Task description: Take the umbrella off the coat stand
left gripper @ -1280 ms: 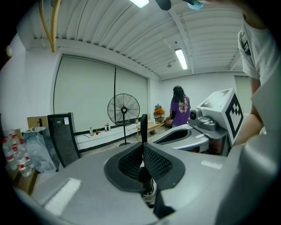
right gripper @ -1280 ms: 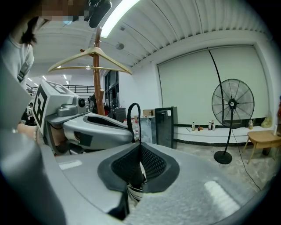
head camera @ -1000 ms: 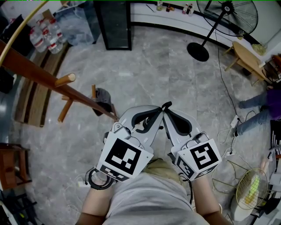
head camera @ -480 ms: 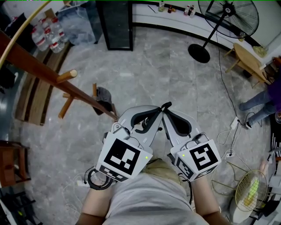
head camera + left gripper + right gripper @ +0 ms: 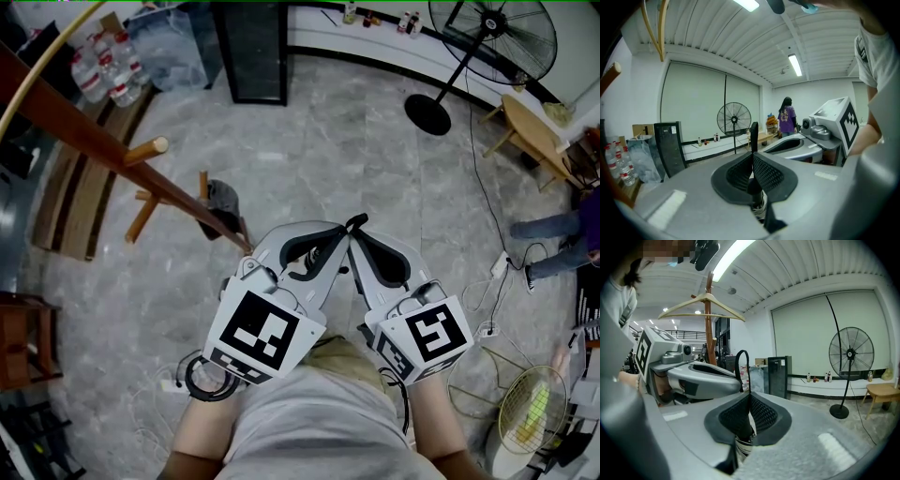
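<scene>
The wooden coat stand (image 5: 112, 155) leans across the upper left of the head view, its pole (image 5: 709, 333) carrying a wooden hanger (image 5: 701, 305) in the right gripper view. My left gripper (image 5: 339, 236) and right gripper (image 5: 359, 236) are held tip to tip in front of my body, away from the stand's pegs. Both are shut on the folded umbrella's black handle. Its strap loop (image 5: 355, 224) sticks up between the tips. The patterned umbrella body (image 5: 758, 202) hangs below the left gripper (image 5: 753, 152) and below the right gripper (image 5: 749, 397), and is hidden in the head view.
A standing fan (image 5: 487, 37) and a black cabinet (image 5: 248, 47) stand at the back. Water bottles (image 5: 98, 75) lie at upper left, and a wooden bench (image 5: 530, 127) stands on the right. Cables (image 5: 487, 272), a racket (image 5: 534, 398) and a person (image 5: 562, 239) are at the right.
Both grippers keep their place and grip. The person at the right edge has shifted a little, and the head view has drifted slightly.
</scene>
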Action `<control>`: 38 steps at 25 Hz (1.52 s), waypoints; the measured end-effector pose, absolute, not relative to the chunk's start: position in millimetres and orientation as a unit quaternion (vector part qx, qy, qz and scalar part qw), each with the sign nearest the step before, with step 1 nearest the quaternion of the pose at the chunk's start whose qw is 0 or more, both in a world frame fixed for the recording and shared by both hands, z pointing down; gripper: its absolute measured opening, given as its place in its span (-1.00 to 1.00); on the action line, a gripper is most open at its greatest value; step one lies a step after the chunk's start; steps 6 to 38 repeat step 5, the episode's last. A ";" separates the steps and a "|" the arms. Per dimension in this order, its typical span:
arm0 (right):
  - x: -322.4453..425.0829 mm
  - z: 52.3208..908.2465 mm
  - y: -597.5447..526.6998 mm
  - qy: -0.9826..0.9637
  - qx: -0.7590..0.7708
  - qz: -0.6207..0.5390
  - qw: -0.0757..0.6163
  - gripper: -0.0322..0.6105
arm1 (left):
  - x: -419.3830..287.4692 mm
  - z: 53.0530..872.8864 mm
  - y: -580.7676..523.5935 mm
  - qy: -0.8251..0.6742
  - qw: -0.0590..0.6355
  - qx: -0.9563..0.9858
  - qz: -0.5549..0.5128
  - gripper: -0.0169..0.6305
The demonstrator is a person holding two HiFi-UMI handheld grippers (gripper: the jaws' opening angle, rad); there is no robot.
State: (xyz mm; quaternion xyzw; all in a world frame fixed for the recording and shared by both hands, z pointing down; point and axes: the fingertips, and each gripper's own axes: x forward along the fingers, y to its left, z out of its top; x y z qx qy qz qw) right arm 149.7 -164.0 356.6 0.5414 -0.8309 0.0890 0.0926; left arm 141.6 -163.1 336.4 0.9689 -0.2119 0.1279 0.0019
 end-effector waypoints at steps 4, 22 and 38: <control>148.1 358.2 -164.9 -0.831 0.541 0.088 0.095 -0.89 | 139.6 336.6 -163.7 -0.212 -0.002 0.969 0.128 -0.88; 147.4 358.7 -165.0 -0.832 0.540 0.088 0.095 -0.89 | 139.0 336.5 -163.7 -0.212 -0.004 0.969 0.129 -0.88; 147.4 358.7 -165.0 -0.832 0.540 0.088 0.095 -0.89 | 139.0 336.5 -163.7 -0.212 -0.004 0.969 0.129 -0.88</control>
